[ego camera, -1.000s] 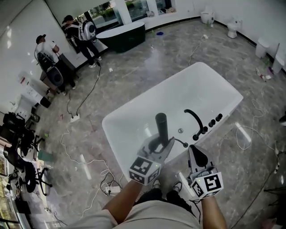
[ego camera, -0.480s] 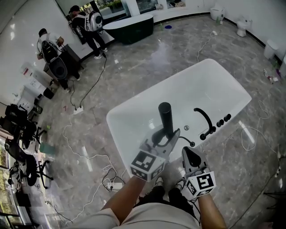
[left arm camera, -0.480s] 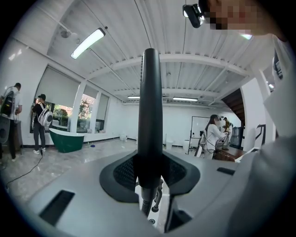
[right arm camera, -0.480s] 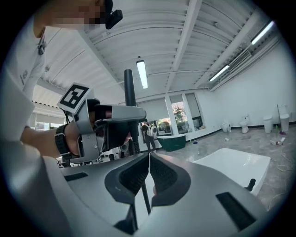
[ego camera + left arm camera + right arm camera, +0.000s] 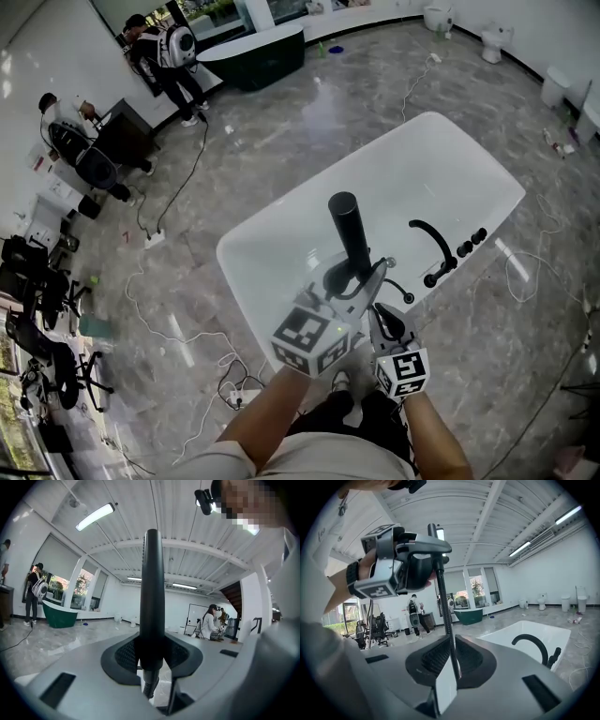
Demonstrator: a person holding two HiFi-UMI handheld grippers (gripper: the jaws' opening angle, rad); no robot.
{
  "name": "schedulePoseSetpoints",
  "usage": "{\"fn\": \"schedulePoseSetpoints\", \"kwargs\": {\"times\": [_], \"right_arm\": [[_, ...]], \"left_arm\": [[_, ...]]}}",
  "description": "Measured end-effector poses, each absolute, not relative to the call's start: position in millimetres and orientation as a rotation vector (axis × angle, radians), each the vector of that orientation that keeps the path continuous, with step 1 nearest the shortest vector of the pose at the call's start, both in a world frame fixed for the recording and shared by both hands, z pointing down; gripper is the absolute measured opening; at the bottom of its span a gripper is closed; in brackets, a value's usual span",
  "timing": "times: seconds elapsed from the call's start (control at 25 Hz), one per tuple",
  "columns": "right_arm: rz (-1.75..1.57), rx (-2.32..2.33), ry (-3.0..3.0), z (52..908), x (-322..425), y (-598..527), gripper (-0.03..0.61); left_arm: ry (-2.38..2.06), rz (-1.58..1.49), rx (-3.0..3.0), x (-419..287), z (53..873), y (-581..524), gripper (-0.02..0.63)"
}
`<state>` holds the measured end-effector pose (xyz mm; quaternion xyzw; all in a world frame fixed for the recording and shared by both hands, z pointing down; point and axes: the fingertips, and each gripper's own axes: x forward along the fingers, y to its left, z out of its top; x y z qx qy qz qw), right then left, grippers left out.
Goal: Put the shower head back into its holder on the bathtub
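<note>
Head view: bathtub (image 5: 441,169) at centre, running 8 to 2 o'clock. Faucet (image 5: 439,242) on its 4 o'clock rim, knobs (image 5: 471,242) just at faucet's 2. Shower head (image 5: 349,230) upright over tub's 7 o'clock end, gripped in left gripper (image 5: 361,272). Right gripper (image 5: 384,314) just at its 5, pinching hose (image 5: 446,606). Second tub (image 5: 253,54) far at 11, 2 ppl (image 5: 164,52) at its 9. Toilets (image 5: 495,39) at 1.

Left claw (image 5: 359,278) clamped, pointing level; right claw (image 5: 383,317) shut, close beside.

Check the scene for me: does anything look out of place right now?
The shower head isn't docked: the left tool holds it upright over the bathtub, its hose pinched in the right tool. Loose cables sprawl across the floor nearby.
</note>
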<state>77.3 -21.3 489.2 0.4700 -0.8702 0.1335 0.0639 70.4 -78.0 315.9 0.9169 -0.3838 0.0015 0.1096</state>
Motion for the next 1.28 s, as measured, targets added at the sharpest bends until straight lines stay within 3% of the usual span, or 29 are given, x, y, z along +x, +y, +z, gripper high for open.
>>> {"fn": "schedulePoseSetpoints", "kwargs": {"times": [0.44, 0.76, 1.28], "right_arm": [[0.339, 1.434, -2.531, 538.1, 55.0, -35.7, 0.023], [0.400, 1.386, -2.424, 607.6, 41.2, -40.7, 0.106], [0.350, 1.269, -2.287, 686.7, 34.9, -47.5, 0.107]], "left_arm": [[-1.035, -0.034, 2.731, 61.5, 290.6, -77.1, 0.118], [-0.990, -0.071, 2.764, 61.5, 259.6, -77.5, 0.118], [-1.017, -0.120, 2.783, 40.3, 222.4, -78.9, 0.118]]}}
